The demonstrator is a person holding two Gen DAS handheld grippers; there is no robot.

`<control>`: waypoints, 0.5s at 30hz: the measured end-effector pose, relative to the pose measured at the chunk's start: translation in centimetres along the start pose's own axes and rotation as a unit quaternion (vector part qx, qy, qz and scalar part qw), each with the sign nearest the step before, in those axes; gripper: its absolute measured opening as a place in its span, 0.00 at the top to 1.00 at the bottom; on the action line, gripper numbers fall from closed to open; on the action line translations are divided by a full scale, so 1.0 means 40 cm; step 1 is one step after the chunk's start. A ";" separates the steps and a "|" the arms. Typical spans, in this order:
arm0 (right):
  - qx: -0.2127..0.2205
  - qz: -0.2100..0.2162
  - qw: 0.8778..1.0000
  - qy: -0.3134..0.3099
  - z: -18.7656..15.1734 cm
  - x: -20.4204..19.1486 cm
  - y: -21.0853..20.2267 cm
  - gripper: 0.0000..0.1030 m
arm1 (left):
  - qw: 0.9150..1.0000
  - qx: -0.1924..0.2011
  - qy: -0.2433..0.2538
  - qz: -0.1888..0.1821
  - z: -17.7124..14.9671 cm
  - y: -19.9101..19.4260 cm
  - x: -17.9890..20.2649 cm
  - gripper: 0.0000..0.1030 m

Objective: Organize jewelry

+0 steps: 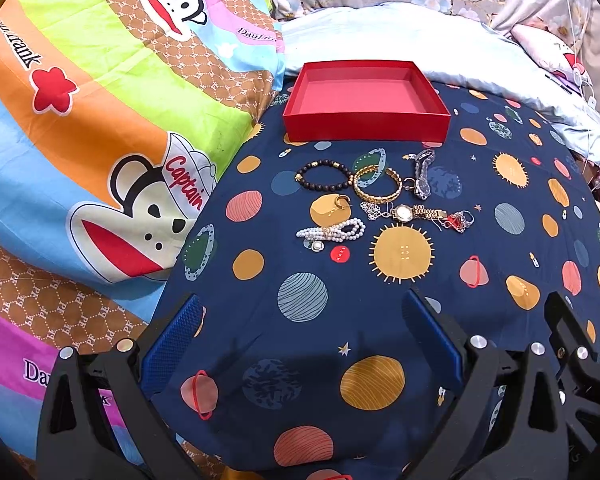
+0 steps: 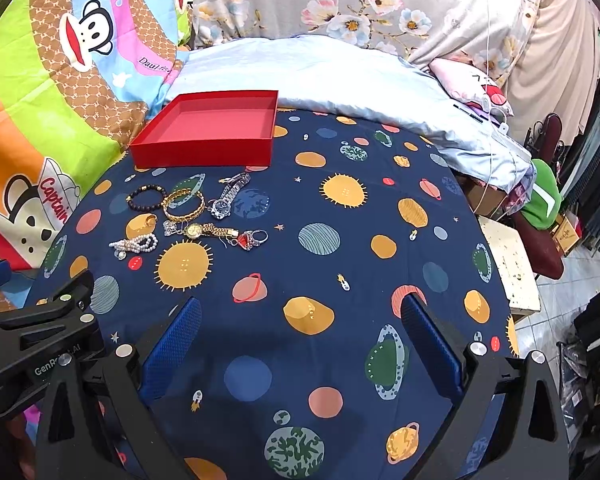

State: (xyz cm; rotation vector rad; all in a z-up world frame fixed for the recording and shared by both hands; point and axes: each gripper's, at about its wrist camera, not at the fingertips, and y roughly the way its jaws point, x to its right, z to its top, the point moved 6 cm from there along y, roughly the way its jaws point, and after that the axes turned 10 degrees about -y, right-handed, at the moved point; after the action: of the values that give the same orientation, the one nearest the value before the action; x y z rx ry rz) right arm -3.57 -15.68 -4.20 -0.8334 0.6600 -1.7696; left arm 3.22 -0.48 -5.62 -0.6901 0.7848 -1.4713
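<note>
An empty red box sits at the far side of a navy planet-print cloth. In front of it lie a black bead bracelet, a gold bangle, a silver watch, a gold watch, a red-stone ring, a pearl bracelet and a small gold earring. My left gripper and right gripper are open and empty, well short of the jewelry.
A bright cartoon-monkey quilt lies to the left. A pale blue pillow and floral fabric lie behind the box. The cloth's right edge drops to a white stool and tiled floor. The left gripper's body shows in the right wrist view.
</note>
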 end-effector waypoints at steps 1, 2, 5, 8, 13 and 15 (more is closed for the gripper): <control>0.000 0.000 1.000 0.000 0.000 0.000 0.000 0.05 | 1.000 0.000 -0.001 0.000 0.007 -0.006 0.000 0.06; 0.000 0.000 1.000 0.000 -0.001 0.000 0.000 0.05 | 1.000 0.000 -0.001 0.000 0.007 -0.005 0.000 0.06; 0.000 -0.001 1.000 -0.001 0.000 0.000 0.001 0.05 | 1.000 0.000 -0.001 0.000 0.006 -0.003 -0.001 0.06; 0.000 0.000 1.000 0.000 0.000 0.000 0.000 0.05 | 1.000 0.000 -0.002 0.000 0.003 0.001 -0.001 0.06; 0.000 0.000 1.000 0.000 0.001 -0.001 0.000 0.05 | 1.000 -0.002 0.000 0.002 0.001 0.004 0.000 0.06; 0.000 0.000 1.000 0.000 0.000 -0.001 0.000 0.05 | 1.000 -0.002 0.000 0.002 -0.001 0.008 -0.001 0.06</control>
State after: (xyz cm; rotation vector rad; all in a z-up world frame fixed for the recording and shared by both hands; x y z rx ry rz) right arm -3.55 -15.65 -4.21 -0.8338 0.6607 -1.7695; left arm 3.37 -0.46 -5.91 -0.6912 0.7885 -1.4674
